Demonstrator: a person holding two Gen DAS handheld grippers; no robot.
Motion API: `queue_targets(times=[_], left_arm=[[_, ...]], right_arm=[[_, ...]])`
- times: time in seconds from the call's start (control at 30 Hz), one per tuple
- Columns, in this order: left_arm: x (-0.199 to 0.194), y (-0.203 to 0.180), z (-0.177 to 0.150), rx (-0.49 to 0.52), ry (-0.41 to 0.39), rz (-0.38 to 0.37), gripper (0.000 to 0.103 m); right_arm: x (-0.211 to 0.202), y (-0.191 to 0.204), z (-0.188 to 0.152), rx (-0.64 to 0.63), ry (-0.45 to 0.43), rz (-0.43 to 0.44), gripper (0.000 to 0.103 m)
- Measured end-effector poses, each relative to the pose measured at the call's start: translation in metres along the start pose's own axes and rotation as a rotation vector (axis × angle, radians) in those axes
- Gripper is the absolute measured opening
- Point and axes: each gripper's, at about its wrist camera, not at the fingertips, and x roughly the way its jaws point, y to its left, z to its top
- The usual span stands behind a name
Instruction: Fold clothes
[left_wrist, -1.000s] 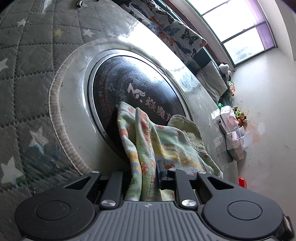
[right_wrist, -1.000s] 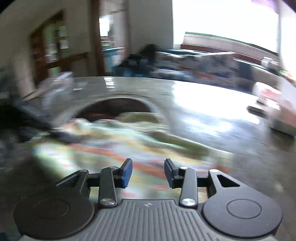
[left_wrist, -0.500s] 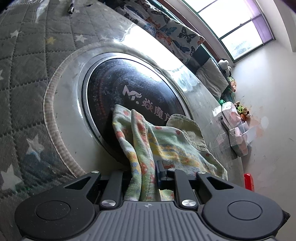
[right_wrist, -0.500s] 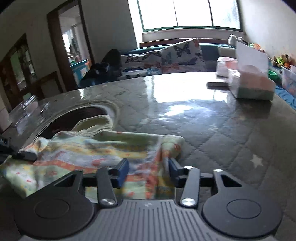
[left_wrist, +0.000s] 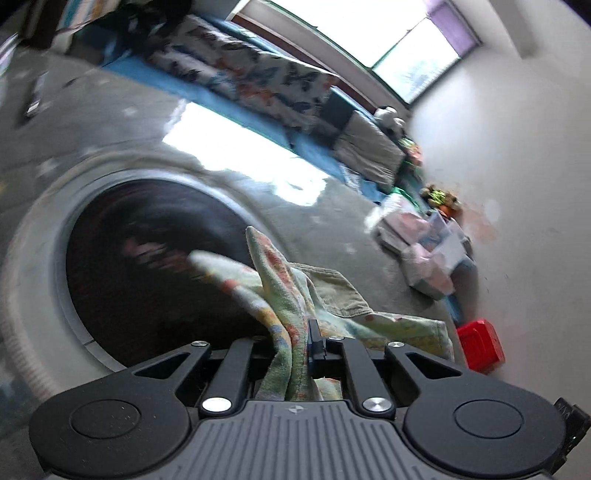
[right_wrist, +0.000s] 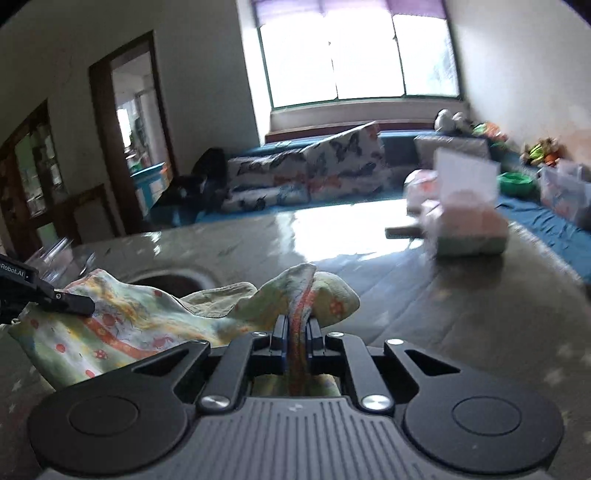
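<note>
the patterned cloth (right_wrist: 122, 325) is pinched at both ends. the right gripper (right_wrist: 296, 332) is clamped on a bunched fold that rises between its fingers. the left gripper (left_wrist: 291, 341) has its jaws closing on another gathered edge. the cloth stretches sideways between them, sagging onto the quilted table (right_wrist: 461, 295) beside the dark round plate (left_wrist: 147, 258).

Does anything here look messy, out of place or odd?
Nothing looks spilled or broken. The patterned cloth is simply crumpled, bunched where the right gripper and left gripper pinch it, and part of it lies over the dark round panel set into the table.
</note>
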Motion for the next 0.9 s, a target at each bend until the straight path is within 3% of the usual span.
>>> queue_targets(times=[0.27,0.5,0.73,0.9], left_arm=[[0.051,-0.065,0.007,0.116,0.040,-0.076,0.010],[0.099,-0.101,-0.002,0.190,0.087,-0.109,0.010],[0.138,-0.099,-0.024,0.210,0.186,-0.046,0.012],[0.139,-0.084,-0.026,0.213,0.193,0.003,0.020]], right_arm=[[-0.019,-0.054,0.024,0.021,-0.057,-0.160,0.008],[-0.012,-0.097,0.020,0.057,-0.036,-0.259,0.008],[0.008,-0.126,-0.007,0.115,0.054,-0.311,0.009],[0.016,-0.138,-0.020,0.136,0.097,-0.358,0.013]])
